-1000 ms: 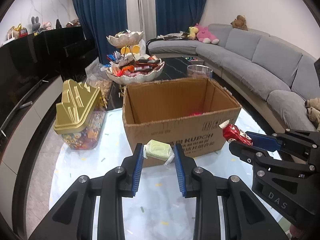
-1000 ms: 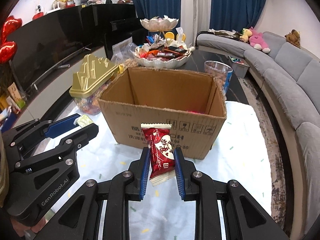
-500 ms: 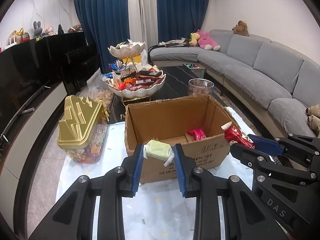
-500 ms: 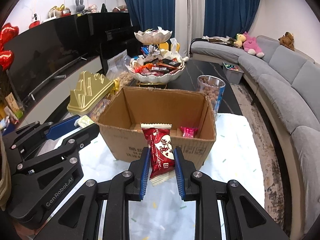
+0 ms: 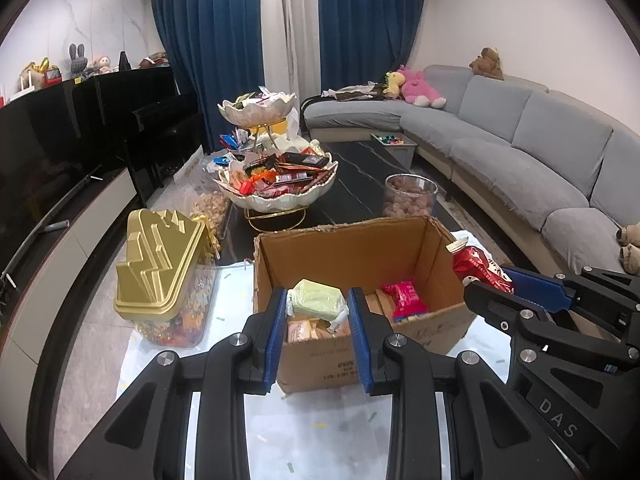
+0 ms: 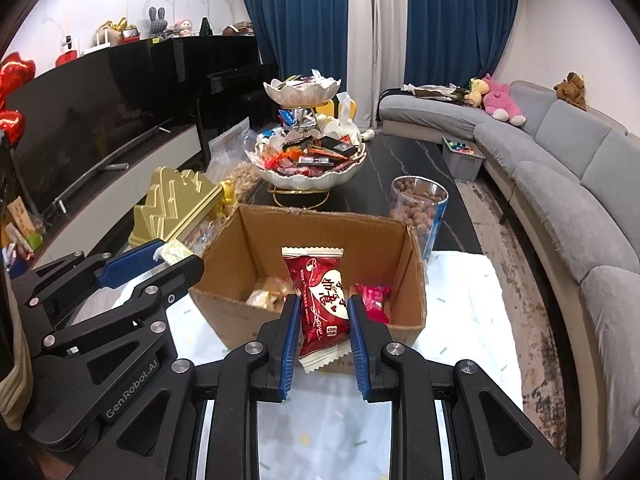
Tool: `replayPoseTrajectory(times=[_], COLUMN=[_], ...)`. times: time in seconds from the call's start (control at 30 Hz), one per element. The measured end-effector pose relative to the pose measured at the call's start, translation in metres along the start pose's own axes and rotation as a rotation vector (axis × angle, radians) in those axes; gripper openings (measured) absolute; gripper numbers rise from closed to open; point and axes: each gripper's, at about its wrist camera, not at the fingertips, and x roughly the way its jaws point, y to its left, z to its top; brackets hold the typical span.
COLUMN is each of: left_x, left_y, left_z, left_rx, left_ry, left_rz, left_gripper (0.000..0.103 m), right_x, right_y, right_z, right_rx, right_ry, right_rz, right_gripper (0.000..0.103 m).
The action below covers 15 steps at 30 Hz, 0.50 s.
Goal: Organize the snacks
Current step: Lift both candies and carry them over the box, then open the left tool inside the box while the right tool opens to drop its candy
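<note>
1. The left hand-held gripper (image 5: 318, 312) is clamped on a pale green wrapped snack (image 5: 317, 299), its blue pads pressing both sides.
2. The right hand-held gripper (image 6: 323, 320) is clamped on a red snack packet (image 6: 320, 300) with a white heart on its front, held upright with the crimped top edge uppermost.
3. Just ahead of and below both hand-held grippers stands an open cardboard box (image 5: 360, 248); the two held snacks hang over its near edge.
4. Inside the box lie a pink packet (image 5: 404, 300) towards the right hand-held gripper's side and some pale biscuit packs (image 5: 304, 330) beneath the left one.
5. To the left of the left hand-held gripper, beside the box, sits a clear tub with a gold lid (image 5: 160, 264).
6. Beyond the box are a two-tier shell-shaped dish heaped with sweets (image 5: 280, 188) and a clear jar of brown balls (image 5: 410, 200).
7. The box rests on a pale speckled tabletop (image 6: 460, 300).
</note>
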Motion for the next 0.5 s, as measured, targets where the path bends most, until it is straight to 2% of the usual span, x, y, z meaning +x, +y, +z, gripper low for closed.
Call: replayPoseTrajectory(times=[0.5], left_x=[0.031], left_y=[0.011], left_z=[0.023], left_rx=[-0.011], left_ry=[0.003], left_rz=[0.003], left_gripper=[0.031], right_x=[0.021], right_y=[-0.004], right_z=[0.025], right_rx=[-0.010], right_ry=[-0.011], right_rz=[-0.006], right_gripper=[0.025])
